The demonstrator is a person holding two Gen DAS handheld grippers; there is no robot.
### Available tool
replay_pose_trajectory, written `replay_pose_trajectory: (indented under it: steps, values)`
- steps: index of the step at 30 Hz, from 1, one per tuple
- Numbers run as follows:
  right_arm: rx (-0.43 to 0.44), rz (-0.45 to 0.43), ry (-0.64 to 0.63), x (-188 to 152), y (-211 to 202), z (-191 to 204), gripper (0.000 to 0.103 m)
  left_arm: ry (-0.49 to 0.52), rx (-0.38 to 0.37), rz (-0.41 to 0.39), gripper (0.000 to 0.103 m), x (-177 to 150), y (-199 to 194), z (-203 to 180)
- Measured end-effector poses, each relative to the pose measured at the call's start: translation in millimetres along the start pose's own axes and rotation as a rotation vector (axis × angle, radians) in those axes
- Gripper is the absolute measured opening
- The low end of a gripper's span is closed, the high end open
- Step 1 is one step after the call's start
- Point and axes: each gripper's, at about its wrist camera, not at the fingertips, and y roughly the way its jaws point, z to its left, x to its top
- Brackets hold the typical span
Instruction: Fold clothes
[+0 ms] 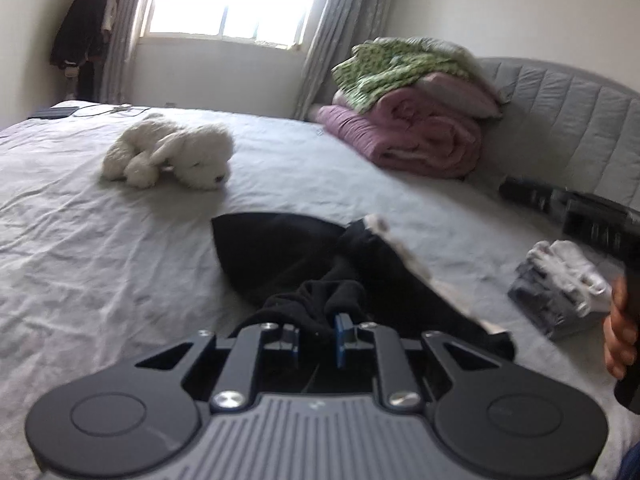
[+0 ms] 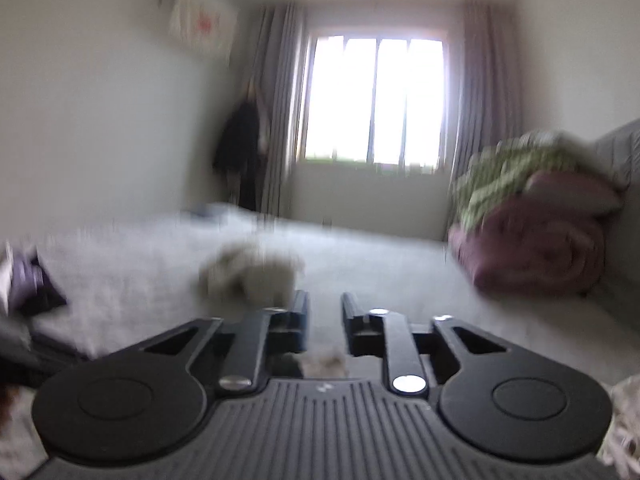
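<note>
While a folded pile [image 1: 560, 292] sat aside, left gripper [image 1: 318, 330] pinched the unfolded black garment [image 1: 288, 252]; right gripper [image 2: 324, 320] gaped empty.

right wrist view is motion-blurred throughout. the pale lump [image 2: 252, 276] on the bed [image 2: 380, 272] cannot be made out as any one thing there. wall picture [image 2: 200, 20]: content unreadable. dark purple item [image 2: 28, 284] at the bed's left edge is cut by the frame, kind unclear. right gripper [image 2: 324, 312]: fingers apart, nothing seen between them.

left wrist view: left gripper [image 1: 316, 330] fingertips are buried in the black garment [image 1: 304, 264]; its near part is hidden behind the gripper body. the hand [image 1: 620, 332] is cut off by the right frame edge. small dark items [image 1: 56, 112] at the bed's far left corner are too small to tell.
</note>
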Motion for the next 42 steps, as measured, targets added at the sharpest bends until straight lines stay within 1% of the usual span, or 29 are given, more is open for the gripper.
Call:
replay_pose_trajectory:
  steps: [1,2,3,5,6,7,8,9,11,12,14,16,17,18,19,20,22,24,25,26,28,30,31,33,36,39,42]
  values:
    - [0.007,0.042,-0.011,-4.1,6.6,1.5,0.060,-0.005,0.000,0.006,0.016,-0.1,-0.2,2.1]
    - [0.013,0.084,-0.022,-8.1,13.3,3.1,0.066,-0.010,-0.002,0.007,0.016,0.8,-0.6,4.3]
    - [0.020,0.125,-0.033,-12.2,19.9,4.6,0.066,-0.015,-0.003,0.008,0.016,1.6,-1.0,6.5]
    - [0.041,0.207,-0.041,-20.7,29.8,8.1,0.069,-0.025,0.000,0.043,0.020,2.1,4.3,8.4]
    - [0.057,0.246,-0.033,-25.2,32.0,10.2,0.069,-0.030,0.002,0.080,0.023,1.1,9.4,9.0]
    - [0.074,0.286,-0.025,-29.8,34.3,12.3,0.069,-0.034,0.015,0.114,0.029,-0.7,14.3,9.7]
    - [0.085,0.326,-0.023,-35.0,37.2,14.9,0.069,-0.040,0.034,0.136,0.039,-2.5,18.4,11.3]
    - [0.095,0.367,-0.021,-40.3,40.2,17.7,0.069,-0.046,0.052,0.159,0.043,-4.2,22.5,13.0]
    - [0.100,0.432,-0.040,-47.2,46.3,23.1,0.069,-0.040,0.075,0.174,0.056,-5.1,27.4,14.0]
    - [0.101,0.458,-0.048,-50.0,48.8,25.3,0.069,-0.037,0.086,0.181,0.060,-5.5,29.8,14.5]
    - [0.105,0.501,-0.058,-56.9,53.4,28.9,0.069,-0.036,0.101,0.194,0.074,-6.3,34.8,15.3]
    - [0.115,0.540,-0.059,-65.8,58.0,31.3,0.069,-0.047,0.105,0.207,0.078,-7.7,40.9,15.3]
    - [0.113,0.558,-0.070,-70.5,59.8,33.9,0.068,-0.051,0.104,0.214,0.079,-8.5,44.6,15.2]
    - [0.104,0.574,-0.091,-75.0,61.1,37.0,0.064,-0.055,0.103,0.221,0.080,-9.3,48.2,15.0]
    - [0.094,0.584,-0.109,-78.5,63.0,39.4,0.042,-0.059,0.104,0.229,0.081,-9.7,52.4,14.3]
    - [0.089,0.590,-0.115,-80.0,64.1,40.2,0.022,-0.060,0.105,0.237,0.081,-10.7,56.6,13.6]
    - [0.079,0.599,-0.120,-82.1,65.8,40.9,0.022,-0.065,0.110,0.247,0.081,-12.2,63.0,12.4]
    - [0.064,0.580,-0.113,-78.9,65.1,38.3,0.017,-0.070,0.115,0.252,0.081,-13.3,67.5,11.3]
    - [0.049,0.557,-0.102,-74.7,63.2,35.1,0.008,-0.067,0.113,0.250,0.081,-12.6,67.4,9.9]
    - [0.033,0.531,-0.091,-70.1,60.7,31.6,0.003,-0.065,0.110,0.248,0.081,-12.0,67.3,8.5]
    - [-0.022,0.472,-0.084,-59.4,54.2,22.1,0.003,-0.061,0.105,0.245,0.082,-10.8,67.1,5.6]
    - [-0.060,0.439,-0.065,-52.2,48.5,11.6,0.003,-0.052,0.101,0.245,0.084,-10.2,68.1,2.2]
    - [-0.068,0.436,-0.059,-51.2,47.2,7.6,0.003,-0.047,0.100,0.249,0.086,-10.5,69.7,0.8]
    - [-0.080,0.434,-0.052,-51.3,45.4,2.1,0.003,-0.037,0.107,0.258,0.086,-11.5,74.6,-2.7]
    - [-0.105,0.389,-0.057,-44.6,39.0,1.7,0.003,-0.046,0.118,0.262,0.086,-11.5,80.9,-4.9]
    - [-0.163,0.332,-0.084,-35.9,35.4,-1.9,0.003,-0.043,0.127,0.263,0.086,-12.1,86.4,-7.7]
    - [-0.200,0.323,-0.064,-34.6,37.9,-15.2,0.003,-0.026,0.138,0.264,0.086,-13.5,91.5,-11.4]
